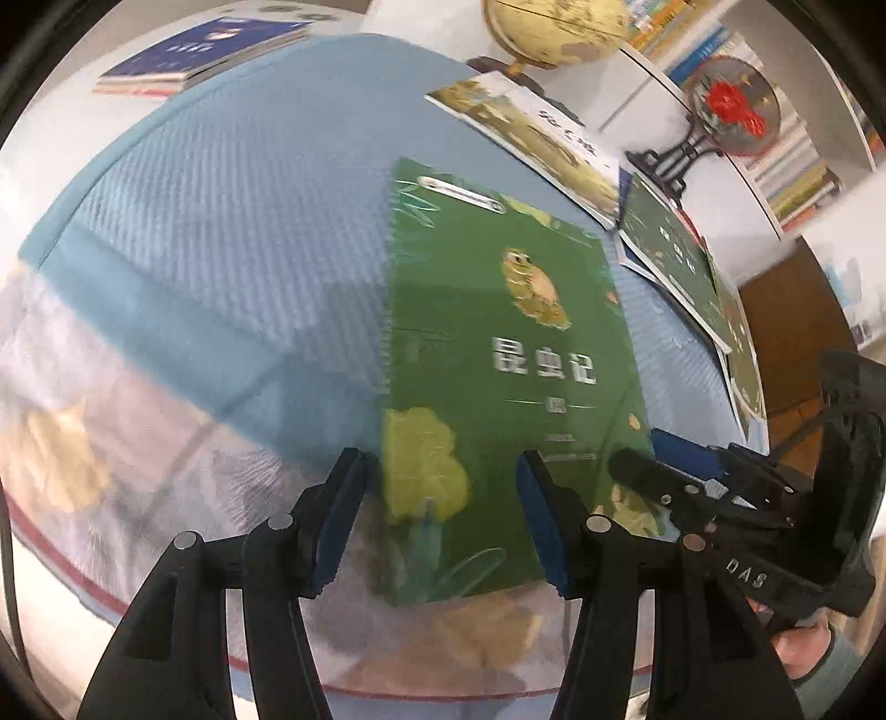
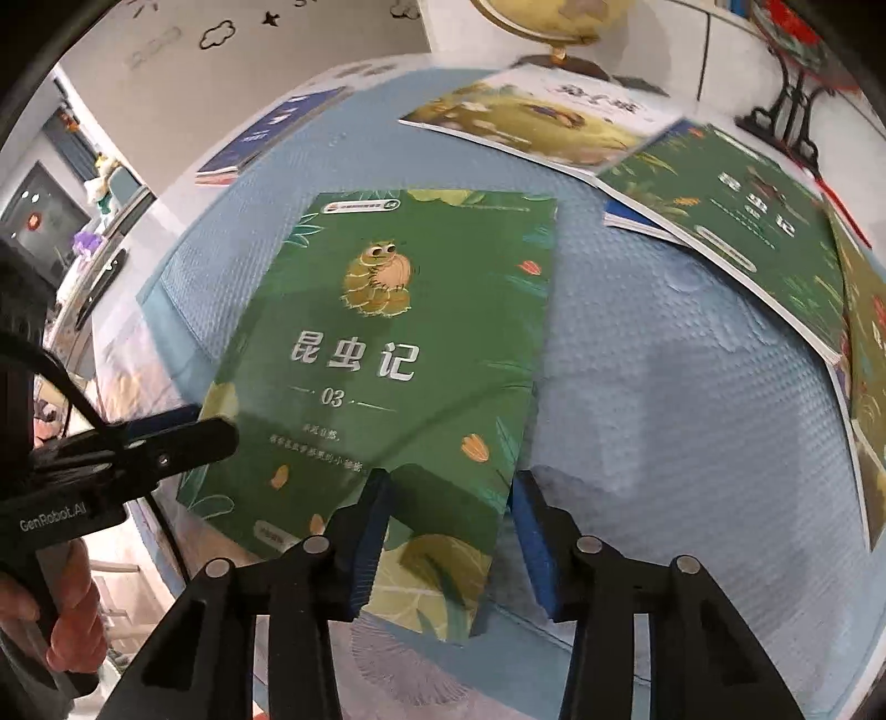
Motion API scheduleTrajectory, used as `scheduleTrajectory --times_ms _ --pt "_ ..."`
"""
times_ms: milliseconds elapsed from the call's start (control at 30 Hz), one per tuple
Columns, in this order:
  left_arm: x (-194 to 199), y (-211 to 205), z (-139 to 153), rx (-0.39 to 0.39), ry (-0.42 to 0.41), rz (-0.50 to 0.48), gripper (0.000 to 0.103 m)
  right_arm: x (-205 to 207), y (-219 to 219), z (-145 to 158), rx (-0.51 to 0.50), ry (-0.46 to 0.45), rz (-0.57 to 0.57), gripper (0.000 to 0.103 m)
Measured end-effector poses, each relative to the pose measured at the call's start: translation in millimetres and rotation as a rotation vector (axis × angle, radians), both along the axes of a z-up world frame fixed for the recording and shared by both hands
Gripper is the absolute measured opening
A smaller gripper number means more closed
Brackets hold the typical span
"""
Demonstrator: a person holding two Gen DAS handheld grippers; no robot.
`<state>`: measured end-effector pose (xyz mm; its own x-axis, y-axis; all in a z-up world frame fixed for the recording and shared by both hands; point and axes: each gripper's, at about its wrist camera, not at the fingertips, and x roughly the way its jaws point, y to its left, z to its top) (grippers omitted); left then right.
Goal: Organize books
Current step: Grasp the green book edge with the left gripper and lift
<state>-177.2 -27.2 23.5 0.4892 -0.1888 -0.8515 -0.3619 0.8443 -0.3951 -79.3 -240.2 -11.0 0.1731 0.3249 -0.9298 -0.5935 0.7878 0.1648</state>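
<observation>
Right hand-held gripper straddles green book corner.

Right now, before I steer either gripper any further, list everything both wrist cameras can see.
green book: one, green with an insect drawing, middle of the mat, near edge between both grippers
mat: one, light blue, covering the table
picture book: one, yellow-green and white, far side by the globe
green books: at least two, overlapping, far right
blue book: one, dark blue, far left, atop a small pile
globe: one, cream, behind the books
round ornament: one, red on a black stand, far right
bookshelf: coloured spines, background
left gripper: black, blue pads, open
right gripper: black, blue pads, open
hand: one, holding the left gripper
</observation>
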Motion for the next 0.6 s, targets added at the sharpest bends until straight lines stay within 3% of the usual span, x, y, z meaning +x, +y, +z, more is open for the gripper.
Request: scheduleTrajectory --times_ms 67,200,267,367,433,467,533,600 --pt "-1 2 3 -0.025 -0.011 0.001 0.054 0 1 -3 0.008 -0.001 -0.013 0.044" --pt "-28 16 34 -0.334 -0.230 0.015 0.054 10 -12 -4 0.069 0.064 -0.043 0.045" --pt "-26 14 40 -0.337 -0.230 0.004 0.054 15 -17 -5 0.107 0.103 -0.046 0.045" --pt "-12 11 20 -0.247 -0.120 0.054 0.047 20 -20 -6 0.133 0.136 -0.050 0.046" --pt "-9 13 1 -0.298 -0.081 0.073 0.023 20 -21 -6 0.140 0.151 -0.047 0.047" --pt "-4 10 -9 -0.313 -0.056 0.077 0.018 21 -21 -6 0.146 0.157 -0.043 0.049" --pt "-1 -1 -16 -0.294 -0.043 0.077 0.016 19 -21 -6 0.149 0.162 -0.034 0.052" --pt "4 -4 -15 -0.334 -0.069 0.089 0.015 19 -18 -5 0.148 0.177 -0.025 0.058"
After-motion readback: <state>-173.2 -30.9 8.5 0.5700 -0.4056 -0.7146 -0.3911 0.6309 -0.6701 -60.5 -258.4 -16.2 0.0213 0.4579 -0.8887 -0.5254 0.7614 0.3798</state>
